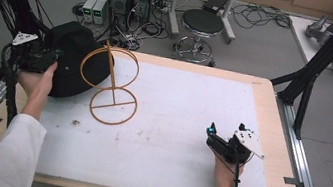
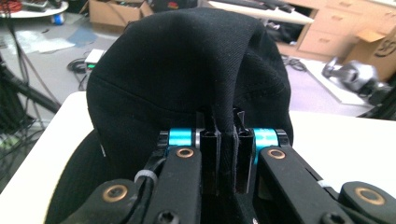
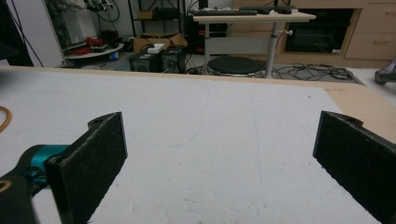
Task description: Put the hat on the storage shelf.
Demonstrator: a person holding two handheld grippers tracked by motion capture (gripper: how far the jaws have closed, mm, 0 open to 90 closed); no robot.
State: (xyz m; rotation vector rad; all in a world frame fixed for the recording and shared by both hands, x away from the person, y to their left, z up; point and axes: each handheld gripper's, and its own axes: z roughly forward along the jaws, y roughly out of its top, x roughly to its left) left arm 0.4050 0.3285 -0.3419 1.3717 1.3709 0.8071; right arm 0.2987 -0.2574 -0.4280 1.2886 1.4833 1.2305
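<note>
Cap (image 1: 71, 58) hangs pinched by a fold of its cloth in my left gripper (image 2: 226, 140) at the table's nine o'clock, the wire stand (image 1: 112, 85) just at its three o'clock, while my right gripper (image 3: 219, 154) rests spread wide and empty near five o'clock

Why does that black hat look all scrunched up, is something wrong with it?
Nothing looks broken. The black cap sits at the table's left edge beside the wooden ring stand, and the left gripper has its jaws shut on a fold of the cloth, so it bunches up. The right gripper is open over bare table.
</note>
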